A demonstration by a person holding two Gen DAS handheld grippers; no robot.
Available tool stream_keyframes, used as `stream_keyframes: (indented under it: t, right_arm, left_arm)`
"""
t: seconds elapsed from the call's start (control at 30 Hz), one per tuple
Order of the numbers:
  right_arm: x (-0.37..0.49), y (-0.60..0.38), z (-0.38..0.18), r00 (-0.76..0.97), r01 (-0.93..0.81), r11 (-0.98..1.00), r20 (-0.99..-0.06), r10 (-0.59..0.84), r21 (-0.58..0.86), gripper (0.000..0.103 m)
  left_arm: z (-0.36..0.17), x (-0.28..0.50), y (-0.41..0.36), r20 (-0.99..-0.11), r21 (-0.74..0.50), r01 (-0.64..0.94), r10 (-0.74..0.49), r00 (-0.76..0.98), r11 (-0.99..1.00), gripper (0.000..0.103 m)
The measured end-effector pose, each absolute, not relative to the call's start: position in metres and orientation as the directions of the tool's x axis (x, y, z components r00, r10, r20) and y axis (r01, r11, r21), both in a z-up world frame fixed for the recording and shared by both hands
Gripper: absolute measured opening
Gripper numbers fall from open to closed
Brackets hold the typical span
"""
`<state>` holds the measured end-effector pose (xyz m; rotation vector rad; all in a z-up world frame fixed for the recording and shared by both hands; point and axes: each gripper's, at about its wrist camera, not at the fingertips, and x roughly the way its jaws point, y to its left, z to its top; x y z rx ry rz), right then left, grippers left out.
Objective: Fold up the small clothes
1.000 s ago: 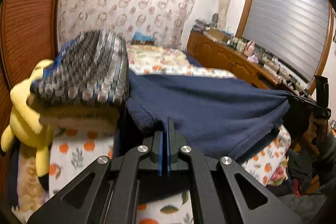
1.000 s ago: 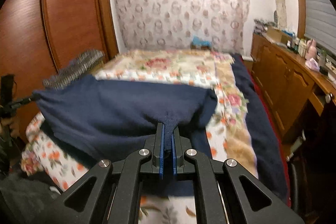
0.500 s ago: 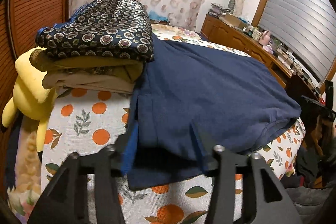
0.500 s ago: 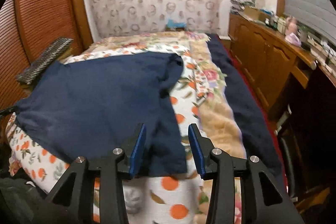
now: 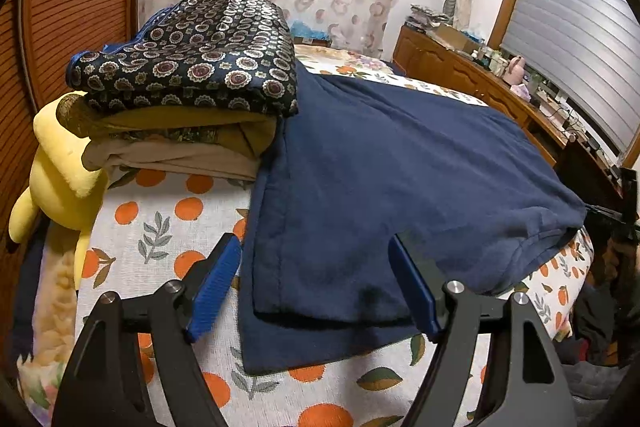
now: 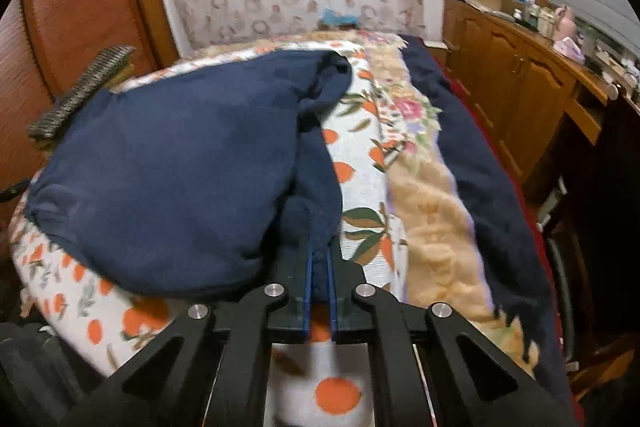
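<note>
stack: folded stack of three or so garments, patterned dark one on top, mustard and beige below, sits on the bed at the navy garment's left edge, touching it. Reads as already-done pieces.
toy: yellow plush just left of the stack, off the bed edge. Not part of the job.
left gripper: jaws have just been opening, now wide apart. The navy garment's near-left corner lies between them, pads not pressing on it. Holds nothing.
navy garment: spread across the orange-print bed cover, right of the stack. A second layer shows along its left and near edges, so likely one fold is in; not yet a compact bundle.
right gripper: jaws have just closed again, nearly together, pinching the garment's near-right corner; cloth bunches up at the pads.
remaining: judging by the spread, at least another fold or two, then onto the stack.
</note>
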<state>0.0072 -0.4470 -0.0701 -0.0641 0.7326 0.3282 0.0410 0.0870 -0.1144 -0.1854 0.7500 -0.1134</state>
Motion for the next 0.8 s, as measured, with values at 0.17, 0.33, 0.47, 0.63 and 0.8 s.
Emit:
stream_keyframes:
  t: [0.17, 0.33, 0.47, 0.63, 0.8]
  right_arm:
    - [-0.018, -0.484, -0.052, 0.717, -0.269, 0.954, -0.635, 0.289, 0.13, 0.004]
    - [-0.034, -0.48, -0.055, 0.705, -0.28, 0.956, -0.658, 0.265, 0.085, 0.005]
    - [-0.037, -0.466, -0.046, 0.733, -0.269, 0.963, -0.642, 0.223, 0.027, 0.01]
    - [-0.036, -0.457, -0.035, 0.777, -0.268, 0.963, -0.585, 0.232, 0.027, 0.041]
    - [-0.033, -0.443, -0.044, 0.797, -0.283, 0.959, -0.552, 0.246, 0.019, 0.052]
  left_arm:
    - [-0.112, 0.042, 0.088, -0.659, -0.202, 0.027, -0.156, 0.736, 0.979, 0.077]
    - [-0.114, 0.045, 0.088, -0.664, -0.193, 0.02, -0.146, 0.733, 0.981, 0.077]
    - [-0.115, 0.048, 0.09, -0.671, -0.194, 0.004, -0.135, 0.729, 0.981, 0.077]
    - [-0.116, 0.05, 0.091, -0.677, -0.179, 0.0, -0.123, 0.726, 0.984, 0.077]
    - [-0.12, 0.05, 0.09, -0.686, -0.174, -0.003, -0.119, 0.718, 0.985, 0.077]
